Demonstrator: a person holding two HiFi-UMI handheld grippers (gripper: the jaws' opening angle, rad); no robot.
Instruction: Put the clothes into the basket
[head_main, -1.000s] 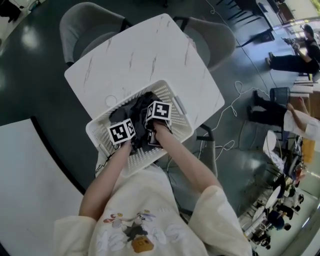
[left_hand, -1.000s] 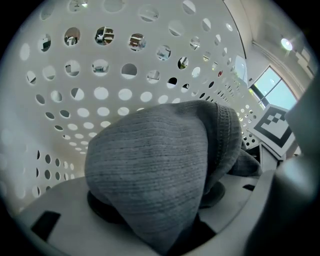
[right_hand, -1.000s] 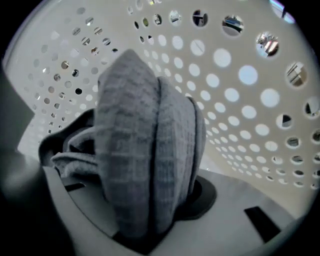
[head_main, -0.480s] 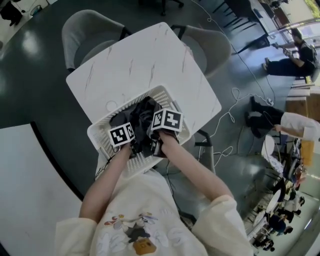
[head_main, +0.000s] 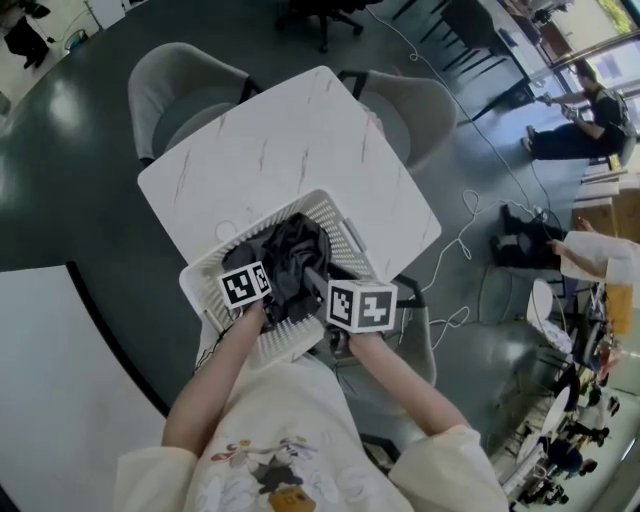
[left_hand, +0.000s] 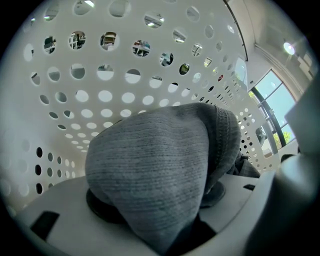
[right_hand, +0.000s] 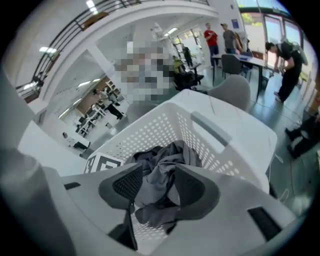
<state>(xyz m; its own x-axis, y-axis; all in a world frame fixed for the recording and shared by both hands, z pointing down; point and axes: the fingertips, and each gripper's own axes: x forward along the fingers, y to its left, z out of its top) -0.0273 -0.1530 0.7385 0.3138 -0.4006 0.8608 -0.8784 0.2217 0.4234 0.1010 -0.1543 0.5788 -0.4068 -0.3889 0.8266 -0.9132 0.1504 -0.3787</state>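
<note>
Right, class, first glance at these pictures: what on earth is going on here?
A person holds tongs in each hand over a white perforated basket on a white table. Dark clothes already lie in the basket. The left tongs, down inside it, grip a grey knit garment. The right tongs are above the basket's near side; their jaws have just been opening and stand apart, gripping nothing.
</note>
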